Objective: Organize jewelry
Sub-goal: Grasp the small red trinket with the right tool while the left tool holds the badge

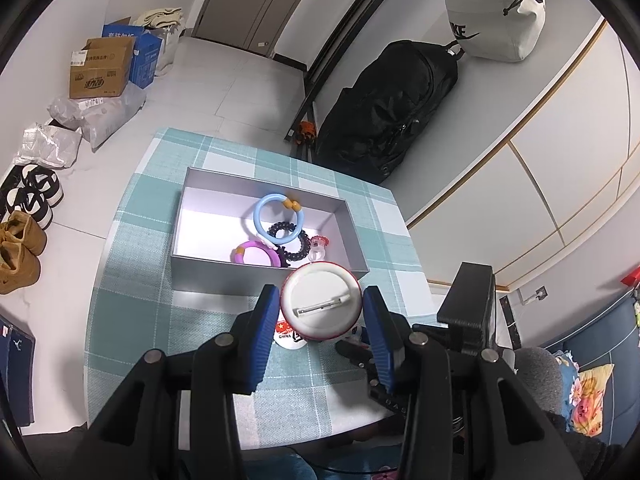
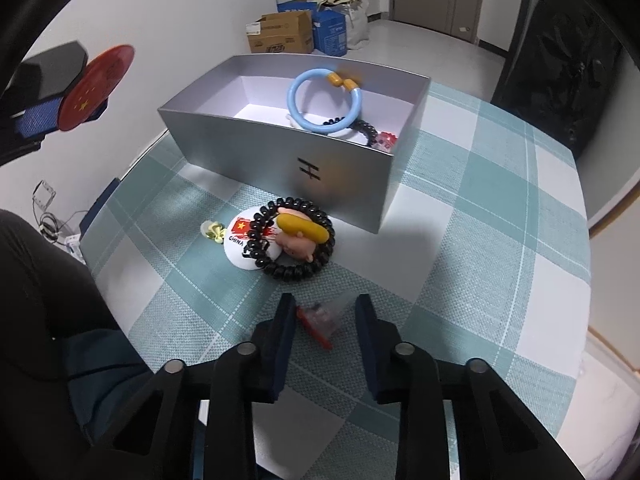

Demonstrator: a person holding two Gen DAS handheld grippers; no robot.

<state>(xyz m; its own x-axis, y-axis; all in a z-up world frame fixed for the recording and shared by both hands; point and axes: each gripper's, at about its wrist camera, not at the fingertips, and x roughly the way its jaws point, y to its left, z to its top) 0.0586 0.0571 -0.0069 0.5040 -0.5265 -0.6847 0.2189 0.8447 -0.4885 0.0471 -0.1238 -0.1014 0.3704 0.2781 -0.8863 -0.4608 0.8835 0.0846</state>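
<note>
My left gripper [image 1: 321, 304] is shut on a round pin badge [image 1: 320, 300], its white back and pin facing the camera, held above the table just in front of the silver box [image 1: 224, 278]. Its red flag face shows in the right wrist view [image 2: 96, 86] at far left. The box holds a blue ring [image 1: 276, 212], a black coil tie [image 1: 290, 240], a purple ring [image 1: 256, 254] and a small red clip [image 1: 318, 246]. My right gripper [image 2: 325, 320] is open around a small red and clear clip [image 2: 320, 320] on the cloth.
On the checked tablecloth [image 2: 480, 240] lie a white CHINA badge [image 2: 244, 244], a black coil tie with a pig charm [image 2: 296, 236] and a small yellow-green piece [image 2: 212, 232]. Floor boxes [image 1: 102, 66], shoes [image 1: 24, 216] and a black backpack [image 1: 392, 108] surround the table.
</note>
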